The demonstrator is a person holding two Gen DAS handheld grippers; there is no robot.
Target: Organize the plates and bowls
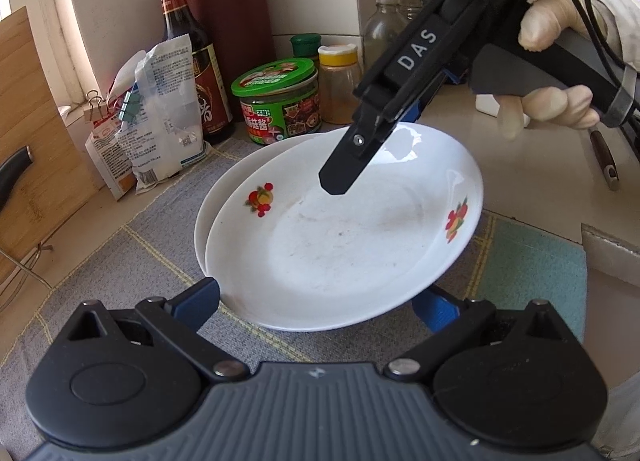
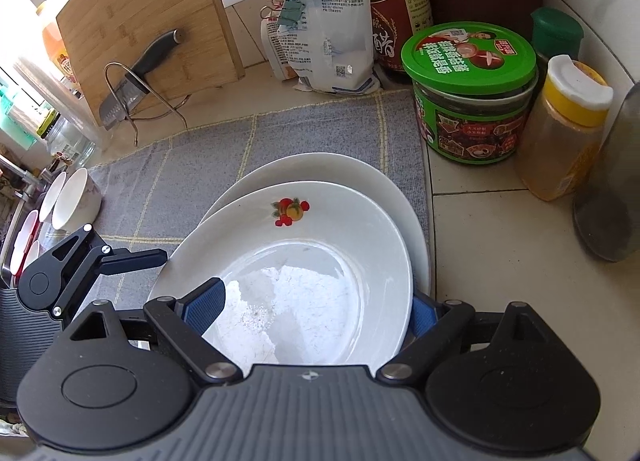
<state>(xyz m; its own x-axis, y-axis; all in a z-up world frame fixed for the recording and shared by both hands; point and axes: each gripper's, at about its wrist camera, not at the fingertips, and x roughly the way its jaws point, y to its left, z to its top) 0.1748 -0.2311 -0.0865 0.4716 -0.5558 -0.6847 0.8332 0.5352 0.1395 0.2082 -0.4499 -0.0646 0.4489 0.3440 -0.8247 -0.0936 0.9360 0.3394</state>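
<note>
A white plate with fruit decals (image 1: 340,245) (image 2: 320,253) sits tilted on a plain white plate (image 1: 224,185) (image 2: 320,169), its right side raised. My right gripper (image 2: 316,311) (image 1: 376,149) is open and straddles the decal plate's rim, one finger over the inside and the other behind and under the rim. My left gripper (image 1: 320,303) is also open. The plate's near edge dips between its fingers and covers the right fingertip. In the right wrist view one left finger (image 2: 136,257) reaches the plate's left rim. White bowls (image 2: 76,201) stand at the mat's left edge.
Both plates rest on a grey mat (image 1: 132,261) (image 2: 208,149). Behind stand a green-lidded jar (image 1: 280,101) (image 2: 472,93), a yellow-capped spice bottle (image 1: 338,81) (image 2: 560,129), a dark sauce bottle (image 1: 188,49), clipped bags (image 1: 156,117), and a bamboo board with a knife (image 2: 140,65). A teal cloth (image 1: 532,273) lies at right.
</note>
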